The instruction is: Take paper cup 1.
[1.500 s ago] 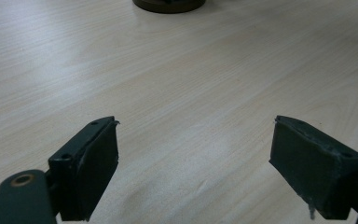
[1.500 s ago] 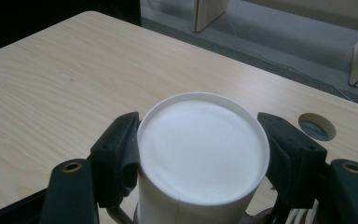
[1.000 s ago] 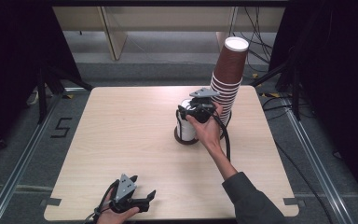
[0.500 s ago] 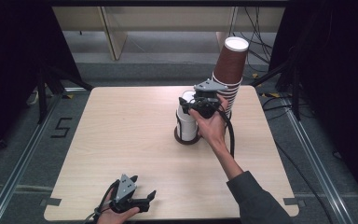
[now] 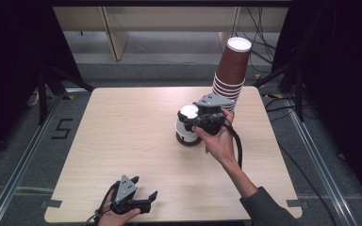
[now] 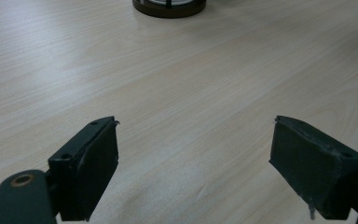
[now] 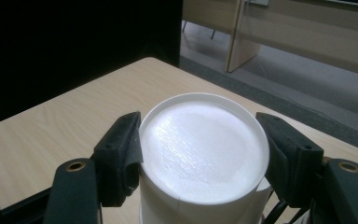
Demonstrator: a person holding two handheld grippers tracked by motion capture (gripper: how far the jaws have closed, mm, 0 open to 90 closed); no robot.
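Note:
My right gripper (image 5: 199, 118) is shut on a white paper cup (image 5: 188, 113) held bottom-up, its jaws pressing on either side of the cup's flat base (image 7: 203, 149). The cup is raised and slightly tilted over another white cup (image 5: 185, 133) that stands on a dark brown round base (image 5: 188, 141) mid-table. The edge of that base (image 6: 169, 6) appears at the top of the left gripper view. My left gripper (image 5: 146, 200) rests near the table's front edge, open, with bare wood between its jaws (image 6: 193, 149).
A tall stack of upturned brown cups (image 5: 231, 70) stands at the back right of the wooden table (image 5: 122, 122), just behind my right hand. Dark curtains and metal floor rails flank the table. Cables lie on the floor at the right.
My right gripper has shifted a little with the white cup, lifting it off the cup below. The left gripper has stayed where it was.

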